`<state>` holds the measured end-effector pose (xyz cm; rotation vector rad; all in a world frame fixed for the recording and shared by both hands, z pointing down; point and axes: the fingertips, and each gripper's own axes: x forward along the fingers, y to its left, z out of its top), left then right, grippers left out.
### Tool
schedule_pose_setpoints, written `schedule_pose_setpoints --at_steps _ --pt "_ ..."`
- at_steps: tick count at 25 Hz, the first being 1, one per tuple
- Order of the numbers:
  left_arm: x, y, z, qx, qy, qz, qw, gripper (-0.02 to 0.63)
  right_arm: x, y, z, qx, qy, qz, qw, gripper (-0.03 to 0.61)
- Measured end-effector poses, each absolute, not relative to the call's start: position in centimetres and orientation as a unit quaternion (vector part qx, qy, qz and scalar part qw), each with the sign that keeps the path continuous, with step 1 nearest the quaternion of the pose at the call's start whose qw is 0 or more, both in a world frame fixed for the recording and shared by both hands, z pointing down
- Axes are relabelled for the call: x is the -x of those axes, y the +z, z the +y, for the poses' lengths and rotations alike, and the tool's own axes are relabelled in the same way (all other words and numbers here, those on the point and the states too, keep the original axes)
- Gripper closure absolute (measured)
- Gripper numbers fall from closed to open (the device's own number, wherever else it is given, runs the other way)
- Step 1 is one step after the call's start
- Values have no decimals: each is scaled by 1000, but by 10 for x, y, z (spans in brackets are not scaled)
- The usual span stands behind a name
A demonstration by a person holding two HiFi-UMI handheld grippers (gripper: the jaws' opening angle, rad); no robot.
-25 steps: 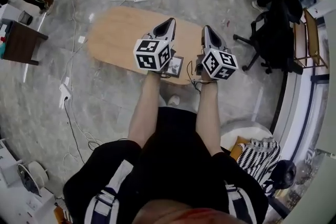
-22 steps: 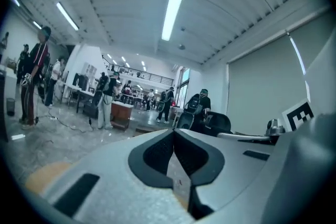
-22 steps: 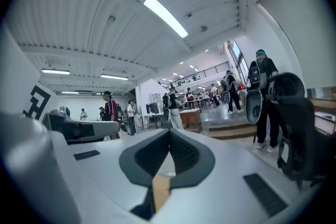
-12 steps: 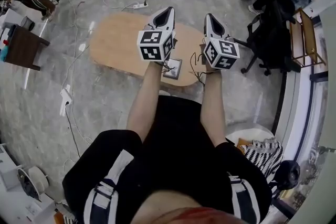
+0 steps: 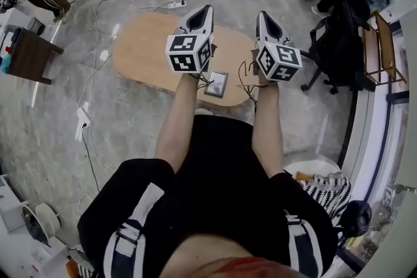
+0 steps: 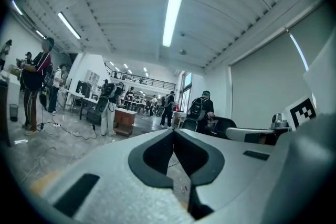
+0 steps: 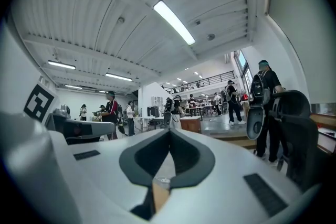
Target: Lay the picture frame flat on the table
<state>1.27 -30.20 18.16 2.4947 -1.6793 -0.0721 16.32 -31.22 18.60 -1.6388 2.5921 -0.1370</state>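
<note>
Pic frame (image 5: 216, 83) is lying flat on desk (image 5: 146, 49), near its 5 o'clock edge. L gripper (image 5: 203, 15) & R gripper (image 5: 266, 21) are hovering above it, jaws pressed together, both empty.

The table (image 5: 140, 49) stands on the floor (image 5: 130, 133) in front of the person (image 5: 215, 205), its long side running left to right. The picture frame (image 5: 215, 83) lies on the table by its near edge, toward the right end. Over that end the left gripper (image 5: 202, 12) and the right gripper (image 5: 264, 16) sit side by side, apart. The frame is below the gap between them and nearer the person. An office chair (image 5: 329, 42) stands just right of the table. A side table (image 5: 29, 55) stands well apart to the left. One power strip (image 5: 173, 4) lies on the floor behind the table, and another (image 5: 81, 117) lies at the near left.
</note>
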Motion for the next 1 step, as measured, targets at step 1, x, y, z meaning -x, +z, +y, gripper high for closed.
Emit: schedule_pose_setpoints --at_steps 1 --pt "-8 183 -304 -825 -24 -560 68 606 -162 186 -315 533 -44 844 35 568"
